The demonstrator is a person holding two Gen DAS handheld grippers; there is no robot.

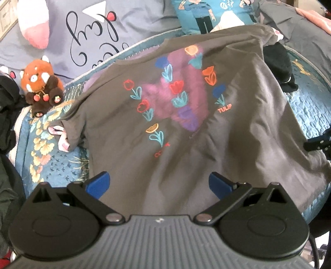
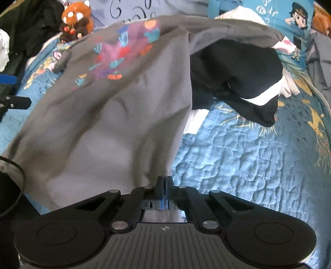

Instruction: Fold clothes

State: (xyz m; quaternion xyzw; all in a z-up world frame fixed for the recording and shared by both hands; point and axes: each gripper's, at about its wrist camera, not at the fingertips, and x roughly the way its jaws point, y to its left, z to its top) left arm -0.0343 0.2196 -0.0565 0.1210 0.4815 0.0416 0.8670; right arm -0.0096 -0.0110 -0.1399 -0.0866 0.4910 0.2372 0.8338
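Presently the grey tulip-print T-shirt point(image 1: 186, 124) lies spread, unfolded, print up on the blue quilt point(image 2: 248, 149), right gripper point(image 2: 164, 182) clamped on its hem corner, left gripper point(image 1: 159, 184) wide open and empty above the hem; every fold remains.

One grey T-shirt point(image 1: 238, 149) lies spread on one bed point(image 2: 238, 149) covered by a blue quilt. Its print carries eight tulips and two short orange words. One black garment point(image 2: 233, 68) sits at the shirt's three o'clock, and one red-panda plush toy point(image 1: 42, 82) sits at the shirt's ten o'clock. Two pillows show at twelve o'clock: one lavender point(image 1: 128, 22), one teal with cartoon figures point(image 1: 209, 14). Two tools are counted: the left tool point(image 1: 159, 183), fingers apart, and the right tool point(image 2: 164, 184), pinching the shirt's hem.
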